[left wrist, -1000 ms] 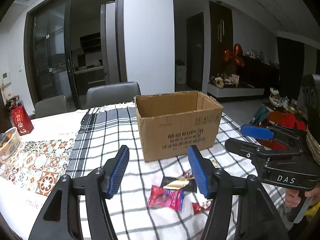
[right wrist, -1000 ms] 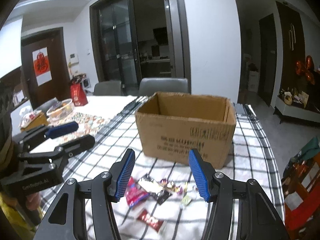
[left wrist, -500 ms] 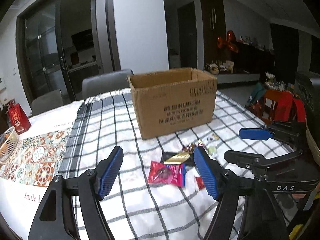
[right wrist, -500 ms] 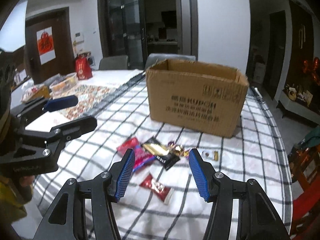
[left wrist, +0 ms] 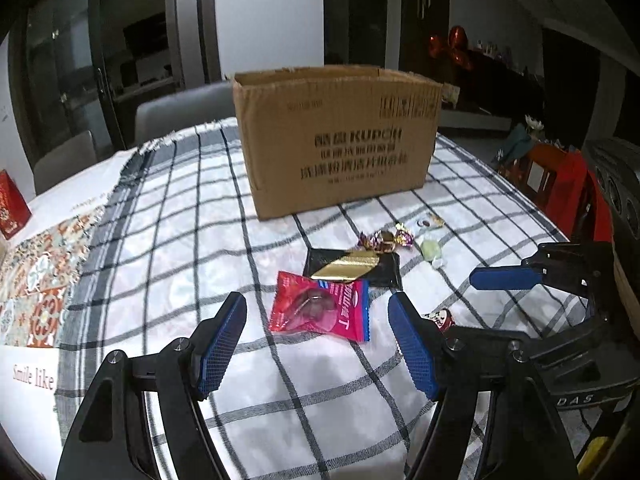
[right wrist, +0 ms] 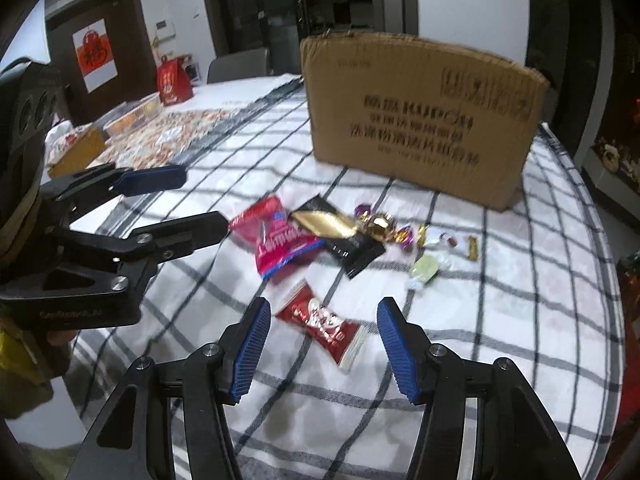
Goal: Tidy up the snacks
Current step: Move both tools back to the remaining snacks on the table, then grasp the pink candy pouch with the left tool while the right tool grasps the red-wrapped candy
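An open cardboard box [left wrist: 336, 140] stands on the checked tablecloth [left wrist: 180, 248]; it also shows in the right wrist view [right wrist: 420, 120]. Snacks lie in front of it: a red-pink packet [left wrist: 320, 308], a black and gold packet [left wrist: 352, 268], small wrapped candies [left wrist: 384, 238] and a green candy [left wrist: 430, 250]. My left gripper [left wrist: 318, 320] is open just before the red-pink packet [right wrist: 276, 236]. My right gripper [right wrist: 320, 328] is open around a small red wafer packet [right wrist: 320, 320], low over the cloth. Neither holds anything.
A patterned runner [left wrist: 36, 280] and a red gift bag [left wrist: 10, 204] lie at the left. Food containers [right wrist: 132, 116] sit far left in the right wrist view. Grey chairs [left wrist: 180, 112] stand behind the table. The table's right edge [right wrist: 612, 280] is close.
Both grippers have moved down and forward toward the snacks. The left now sits at the red-pink packet, the right at the red wafer packet. Both stay open.
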Motion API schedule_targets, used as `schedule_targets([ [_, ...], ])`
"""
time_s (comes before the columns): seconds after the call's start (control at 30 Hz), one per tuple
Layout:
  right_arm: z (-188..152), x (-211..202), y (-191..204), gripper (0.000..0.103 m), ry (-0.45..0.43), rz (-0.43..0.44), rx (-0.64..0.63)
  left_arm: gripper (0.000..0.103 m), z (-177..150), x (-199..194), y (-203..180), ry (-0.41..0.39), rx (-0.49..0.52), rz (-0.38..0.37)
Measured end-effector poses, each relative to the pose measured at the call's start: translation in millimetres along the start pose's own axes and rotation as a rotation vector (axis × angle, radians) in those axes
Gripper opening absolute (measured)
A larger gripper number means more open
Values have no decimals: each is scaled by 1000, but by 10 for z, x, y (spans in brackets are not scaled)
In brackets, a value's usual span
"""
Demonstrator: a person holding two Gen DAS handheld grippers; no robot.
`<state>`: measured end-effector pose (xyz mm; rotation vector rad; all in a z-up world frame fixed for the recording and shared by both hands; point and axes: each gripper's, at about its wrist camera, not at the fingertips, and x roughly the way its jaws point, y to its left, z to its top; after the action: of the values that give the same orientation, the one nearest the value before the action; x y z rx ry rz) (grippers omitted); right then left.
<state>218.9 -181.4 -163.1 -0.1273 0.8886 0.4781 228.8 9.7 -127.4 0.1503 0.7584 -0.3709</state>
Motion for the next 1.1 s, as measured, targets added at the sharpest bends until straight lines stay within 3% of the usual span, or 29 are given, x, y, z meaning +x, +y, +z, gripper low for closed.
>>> schedule_targets([
  [0.3, -1, 186, 29, 56, 45, 10, -69, 72, -1, 355, 72, 79, -42, -33],
  [0.4, 2, 251, 8, 49, 62, 24, -68, 72, 8, 457, 97, 90, -55, -21],
  [0.77, 22, 391, -10, 41, 83, 57, -73, 72, -3, 712, 143, 146, -102, -29],
  [0.9, 16, 417, -4, 26, 88, 76, -59, 62, -27, 738, 153, 161, -123, -38],
  [1.1, -13, 386, -20, 26, 63, 63, -28, 51, -62, 717, 135, 165, -129, -37],
])
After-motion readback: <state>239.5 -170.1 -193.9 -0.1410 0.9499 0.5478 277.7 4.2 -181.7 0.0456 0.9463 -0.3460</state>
